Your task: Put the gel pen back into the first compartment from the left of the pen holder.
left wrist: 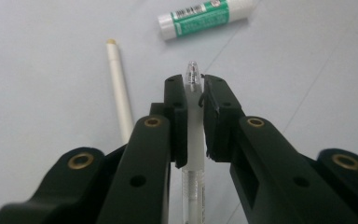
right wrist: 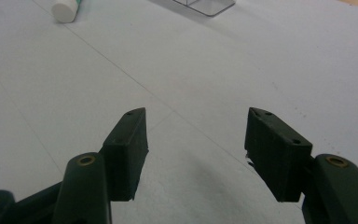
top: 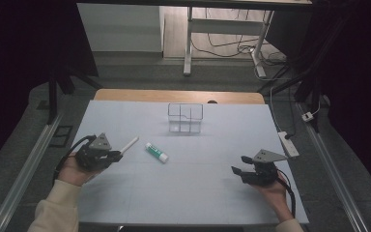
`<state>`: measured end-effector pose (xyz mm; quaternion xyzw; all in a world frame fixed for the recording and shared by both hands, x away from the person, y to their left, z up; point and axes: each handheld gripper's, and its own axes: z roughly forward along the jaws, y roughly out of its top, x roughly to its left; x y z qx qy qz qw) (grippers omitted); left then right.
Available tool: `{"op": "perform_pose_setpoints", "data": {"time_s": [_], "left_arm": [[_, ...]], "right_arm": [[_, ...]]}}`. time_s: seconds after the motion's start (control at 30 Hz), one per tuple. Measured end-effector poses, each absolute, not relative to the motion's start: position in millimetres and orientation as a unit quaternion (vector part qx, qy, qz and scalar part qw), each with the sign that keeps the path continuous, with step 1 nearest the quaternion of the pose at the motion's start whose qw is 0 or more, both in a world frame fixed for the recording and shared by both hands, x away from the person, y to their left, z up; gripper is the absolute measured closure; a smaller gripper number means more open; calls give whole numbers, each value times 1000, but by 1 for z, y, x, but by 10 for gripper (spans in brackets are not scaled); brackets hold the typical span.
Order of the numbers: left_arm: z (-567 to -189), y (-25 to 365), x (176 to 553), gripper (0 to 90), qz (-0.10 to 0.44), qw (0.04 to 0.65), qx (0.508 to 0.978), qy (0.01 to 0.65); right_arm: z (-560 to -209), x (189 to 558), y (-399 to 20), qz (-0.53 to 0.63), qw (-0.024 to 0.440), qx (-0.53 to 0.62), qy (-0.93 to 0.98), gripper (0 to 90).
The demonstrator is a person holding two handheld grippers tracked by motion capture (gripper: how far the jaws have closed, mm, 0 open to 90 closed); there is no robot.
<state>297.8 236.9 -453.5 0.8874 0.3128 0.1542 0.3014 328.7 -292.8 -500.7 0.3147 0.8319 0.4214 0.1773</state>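
Clear-barrelled pen (left wrist: pixel 193 135), translucent with a rounded tip, clamped lengthwise between the jaws of the left gripper (left wrist: pixel 194 93) above the table (top: pixel 183 188); its rear end is cut off at the frame's bottom edge. Just beside lie a white stick (left wrist: pixel 120 93) and a green-labelled glue stick (left wrist: pixel 205 16). Right gripper (right wrist: pixel 196 140) rests well apart, jaws spread, holding nothing.

Clear pen (left wrist: pixel 195 116) in left gripper (left wrist: pixel 195 100)
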Motion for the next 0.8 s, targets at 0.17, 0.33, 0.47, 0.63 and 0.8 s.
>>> {"op": "perform_pose_setpoints", "data": {"time_s": [0.17,0.33,0.47,0.63,0.8], "left_arm": [[-449,238,296,804,161,316,880,316],[-446,239,295,804,177,327,870,324],[-443,240,294,804,187,338,862,329],[-438,238,294,804,193,358,850,334],[-432,236,296,803,206,383,832,343]], "right_arm": [[-501,328,-293,421,176,315,832,383],[-502,328,-293,418,177,316,833,382],[-503,328,-293,417,178,317,833,382],[-502,328,-293,418,176,318,833,381],[-502,328,-294,420,175,318,832,380]]}}
